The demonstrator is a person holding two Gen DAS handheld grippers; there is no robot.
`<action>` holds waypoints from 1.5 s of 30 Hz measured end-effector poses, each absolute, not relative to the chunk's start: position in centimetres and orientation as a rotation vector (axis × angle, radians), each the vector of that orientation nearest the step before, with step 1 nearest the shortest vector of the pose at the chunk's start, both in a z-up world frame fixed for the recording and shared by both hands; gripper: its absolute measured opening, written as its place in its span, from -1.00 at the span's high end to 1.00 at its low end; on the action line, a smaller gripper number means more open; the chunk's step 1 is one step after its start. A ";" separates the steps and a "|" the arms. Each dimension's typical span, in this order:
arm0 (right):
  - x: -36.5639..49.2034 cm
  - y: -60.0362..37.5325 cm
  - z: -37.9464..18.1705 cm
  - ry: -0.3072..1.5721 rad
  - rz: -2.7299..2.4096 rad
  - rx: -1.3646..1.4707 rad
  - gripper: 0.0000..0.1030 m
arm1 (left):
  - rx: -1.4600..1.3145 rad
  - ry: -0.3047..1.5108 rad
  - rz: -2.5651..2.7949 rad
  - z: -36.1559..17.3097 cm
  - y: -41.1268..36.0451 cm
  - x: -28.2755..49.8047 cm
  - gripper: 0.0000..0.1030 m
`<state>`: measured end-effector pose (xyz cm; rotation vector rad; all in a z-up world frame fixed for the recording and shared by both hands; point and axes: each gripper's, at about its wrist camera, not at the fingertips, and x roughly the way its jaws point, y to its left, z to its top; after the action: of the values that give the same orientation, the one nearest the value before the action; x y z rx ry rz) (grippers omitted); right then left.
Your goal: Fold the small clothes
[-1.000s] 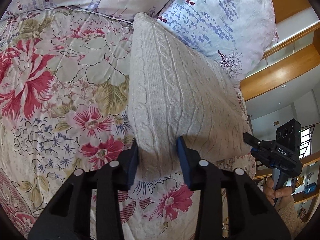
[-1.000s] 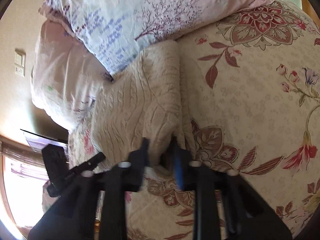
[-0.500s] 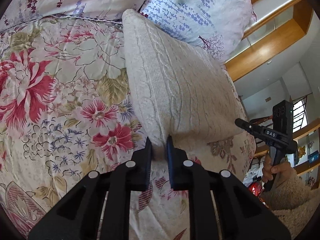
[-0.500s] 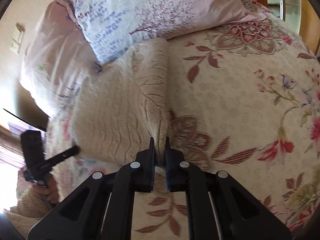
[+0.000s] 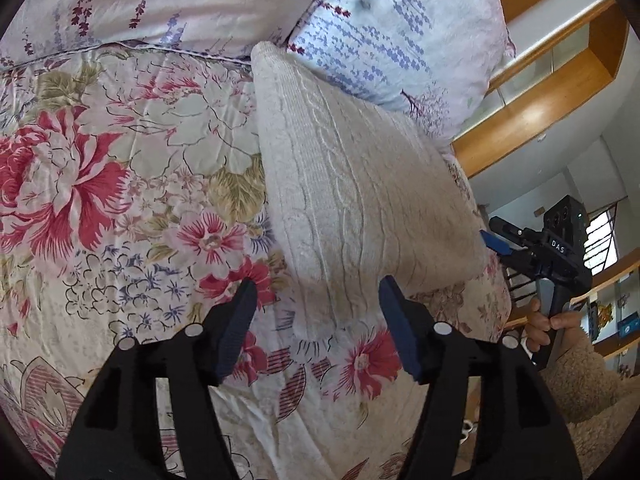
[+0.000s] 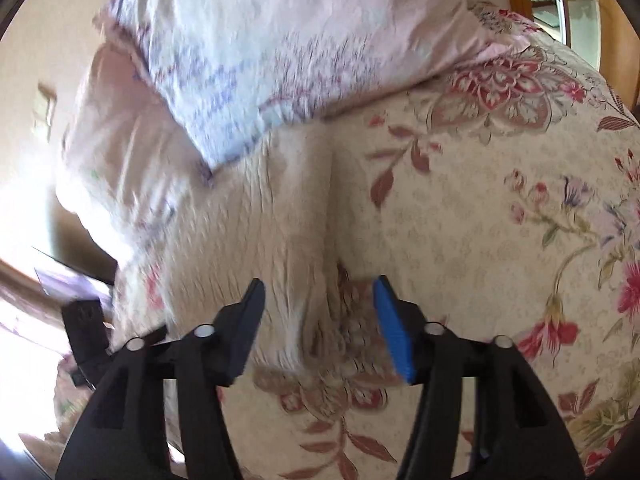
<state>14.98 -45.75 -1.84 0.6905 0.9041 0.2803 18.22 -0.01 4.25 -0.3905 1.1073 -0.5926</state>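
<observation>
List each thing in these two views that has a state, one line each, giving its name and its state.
Cream cable-knit sweater: folded, lying flat on the quilt, far end against a pillow.
Left claw: jaws opening, pads clear of the sweater's near edge between them.
Right claw: jaws opening, sweater corner between them, not pressed.
Floral quilt: spread over the bed.
Lavender-print pillow: resting on the sweater's far end.

You have a cream cable-knit sweater point(image 5: 360, 200) lying folded on the bed, its raised braids the same pale tone throughout. The bedspread point(image 5: 120, 184) under it is off-white, printed with large crimson and pink blooms, olive leaves and small blue outline flowers. At the head edge of the bed, 1 pillow point(image 5: 400, 36) is pale blue-white with lavender sprigs and maroon branches. Your left claw point(image 5: 318, 330) is black with dark navy pads; your right claw point(image 6: 320, 326) carries brighter blue ones.
</observation>
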 end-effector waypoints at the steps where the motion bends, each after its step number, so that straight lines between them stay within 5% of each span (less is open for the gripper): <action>1: 16.1 -46.3 -1.7 0.897 0.273 0.731 -0.20 | -0.440 1.098 -0.579 4.4 0.4 18.7 -0.34; 10: 24.8 -46.1 -4.3 0.965 0.236 0.939 -0.19 | -0.533 1.110 -0.494 4.2 -1.2 22.7 -0.37; 12: 25.2 -45.5 -4.7 0.976 0.264 0.956 0.30 | -0.520 1.123 -0.490 4.0 -1.8 23.0 -0.34; 13: 25.4 -45.1 -4.7 0.969 0.294 0.953 0.75 | -0.516 1.126 -0.490 3.9 -2.0 22.9 -0.25; 20: 25.0 -44.3 -0.8 0.850 0.271 0.778 0.83 | -0.481 1.118 -0.472 3.9 -2.4 23.3 -0.11; 33: 27.8 -41.5 -3.1 1.011 0.113 0.535 0.81 | -0.414 1.176 -0.445 2.7 -4.2 25.0 -0.19; 36: 27.2 -43.1 -2.1 0.983 0.160 0.642 0.31 | -0.429 1.167 -0.463 2.9 -3.8 25.0 -0.28; 38: 26.5 -44.5 -1.6 0.968 0.186 0.718 -0.60 | -0.458 1.161 -0.478 3.0 -3.1 24.9 -0.41; 45: 25.3 -47.0 -2.6 1.040 0.286 0.850 -0.67 | -0.514 1.155 -0.476 3.1 -2.0 25.5 -0.46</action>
<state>25.30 -47.03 -2.65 0.8498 1.0404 0.2856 25.47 -2.03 3.10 -0.5144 1.1549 -0.4761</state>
